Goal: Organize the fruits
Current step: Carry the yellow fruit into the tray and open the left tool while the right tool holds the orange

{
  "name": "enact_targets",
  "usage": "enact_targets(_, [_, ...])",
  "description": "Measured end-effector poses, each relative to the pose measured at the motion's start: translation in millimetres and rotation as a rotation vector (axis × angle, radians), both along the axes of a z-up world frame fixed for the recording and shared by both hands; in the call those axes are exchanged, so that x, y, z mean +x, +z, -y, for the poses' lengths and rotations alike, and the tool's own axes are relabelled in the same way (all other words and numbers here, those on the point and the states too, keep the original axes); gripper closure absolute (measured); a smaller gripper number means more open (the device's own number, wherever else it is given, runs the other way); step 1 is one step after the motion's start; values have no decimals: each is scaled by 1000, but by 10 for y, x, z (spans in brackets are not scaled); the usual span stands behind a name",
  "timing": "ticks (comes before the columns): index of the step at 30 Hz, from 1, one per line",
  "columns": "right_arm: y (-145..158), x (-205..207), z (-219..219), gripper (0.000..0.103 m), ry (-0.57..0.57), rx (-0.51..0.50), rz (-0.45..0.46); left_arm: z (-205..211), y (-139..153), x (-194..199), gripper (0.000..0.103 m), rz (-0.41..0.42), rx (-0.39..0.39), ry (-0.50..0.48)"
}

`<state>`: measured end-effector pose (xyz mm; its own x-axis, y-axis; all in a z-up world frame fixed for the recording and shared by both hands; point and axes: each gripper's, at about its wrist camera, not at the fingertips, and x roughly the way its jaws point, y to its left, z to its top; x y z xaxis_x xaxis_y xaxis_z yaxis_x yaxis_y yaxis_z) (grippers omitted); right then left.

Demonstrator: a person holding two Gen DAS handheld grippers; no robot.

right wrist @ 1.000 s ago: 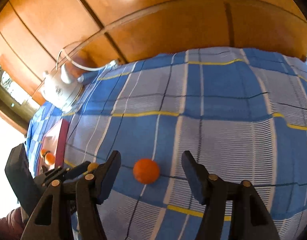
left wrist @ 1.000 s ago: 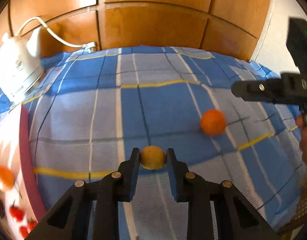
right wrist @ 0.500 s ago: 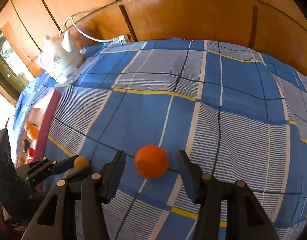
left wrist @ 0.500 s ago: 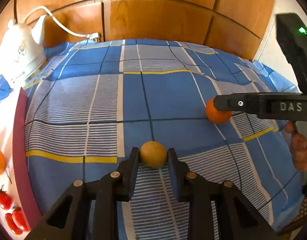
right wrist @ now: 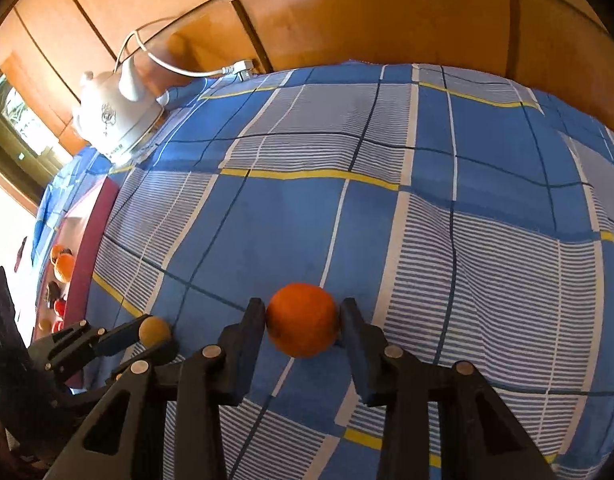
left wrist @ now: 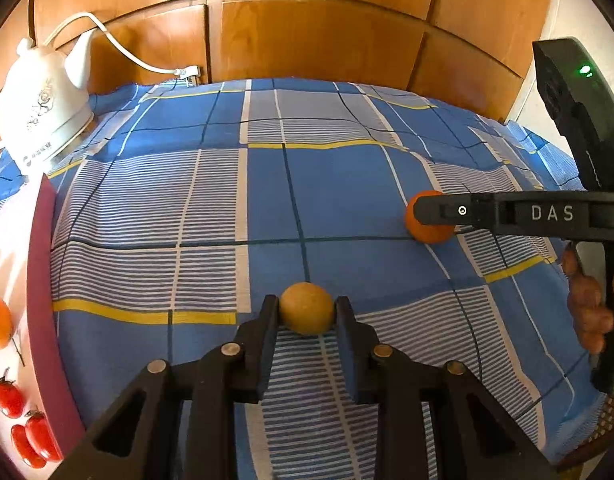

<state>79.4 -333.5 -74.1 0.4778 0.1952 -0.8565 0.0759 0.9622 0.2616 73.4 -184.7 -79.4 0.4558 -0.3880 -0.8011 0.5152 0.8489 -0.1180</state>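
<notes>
Left tongs (left wrist: 306,312) held a small yellow fruit (left wrist: 306,308) on the checked tabletop (left wrist: 347,184) while right tongs (right wrist: 303,326) were closing around an orange (right wrist: 303,326), best squeezed centred; only the left view showed tomatoes (left wrist: 25,432) on a tray (left wrist: 41,280).

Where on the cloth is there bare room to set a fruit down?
The middle of the checked cloth is bare, from the kettle across to the wooden wall, beyond both fruits. Crowded: the near edge, where the left tongs grip the yellow fruit and the right tongs are closing around the orange; also the tray.
</notes>
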Motion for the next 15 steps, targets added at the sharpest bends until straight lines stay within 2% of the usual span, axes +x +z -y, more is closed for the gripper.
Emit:
enact_targets(5, [-18,9,25,64,-13,24,-1,-34,60,-33,75,14,-2,10])
enact_targets(15, [-2,4,-72,64,16,-51,16,-362,524,-125,75,87,-45,94])
